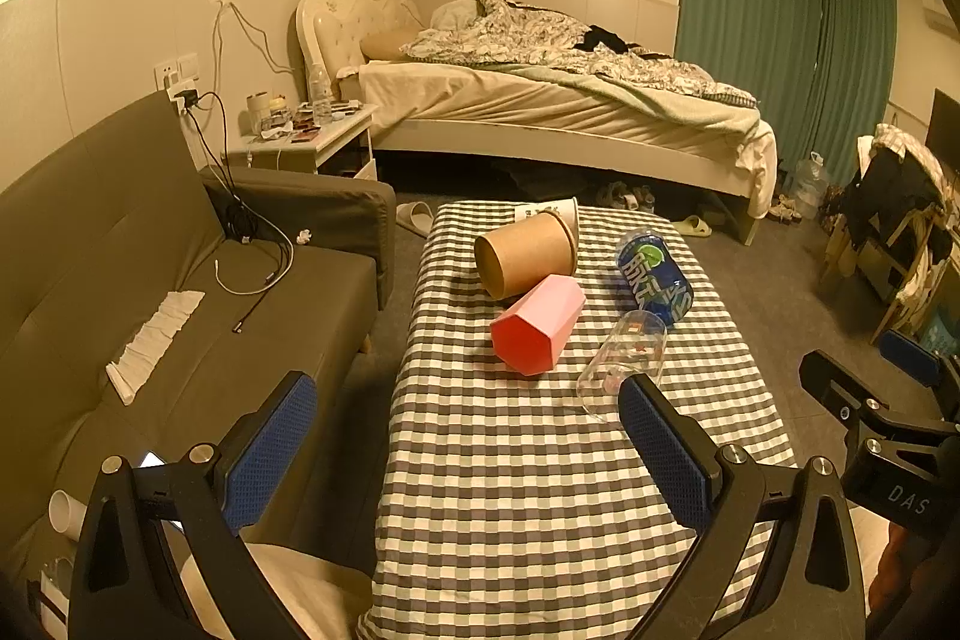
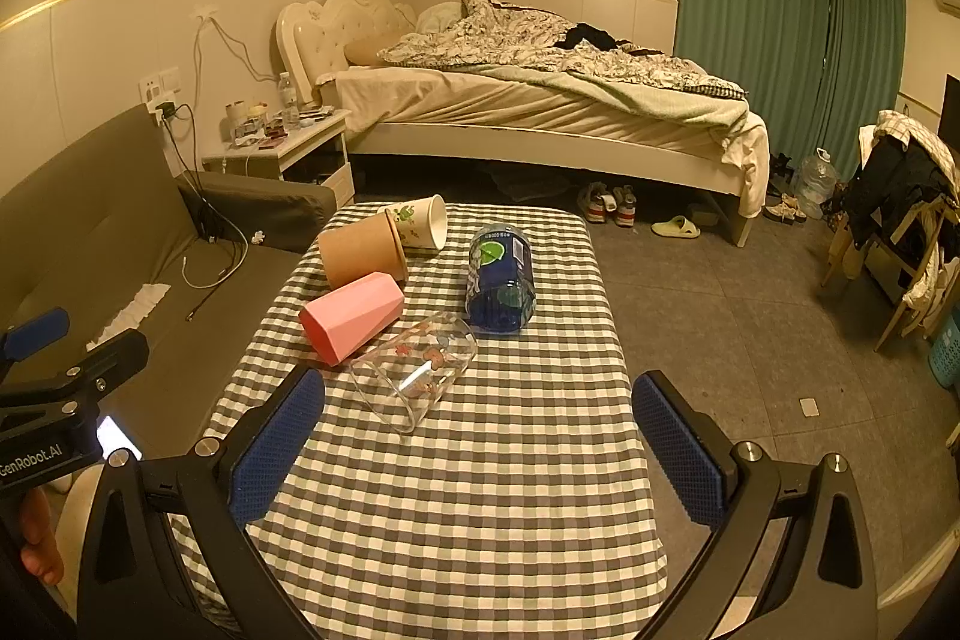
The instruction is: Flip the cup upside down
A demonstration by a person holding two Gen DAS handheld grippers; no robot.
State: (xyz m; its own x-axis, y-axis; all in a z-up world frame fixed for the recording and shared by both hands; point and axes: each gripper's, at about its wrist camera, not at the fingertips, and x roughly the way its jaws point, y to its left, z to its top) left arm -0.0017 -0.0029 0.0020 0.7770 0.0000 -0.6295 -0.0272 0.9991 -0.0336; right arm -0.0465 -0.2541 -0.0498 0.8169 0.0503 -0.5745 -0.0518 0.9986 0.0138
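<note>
Five cups lie on their sides on the table [image 2: 480,490], covered with a checked cloth, all towards its far end; the clear glass cup [image 2: 414,376] lies nearest, about mid-table, its long axis running diagonally, mouth towards the near left edge and base towards the far right. Touching or just beside it on the left, the pink faceted cup [image 2: 351,316] points its closed base to the near left; behind that lie a brown paper cup [image 2: 360,256] and a white printed paper cup [image 2: 423,223], near the far left corner; the blue cup [image 2: 501,280] lies towards the right edge. The left gripper [image 1: 468,454] hovers with jaws spread wide, holding nothing; the right gripper [image 2: 480,448] likewise stands wide open and empty over the near end.
</note>
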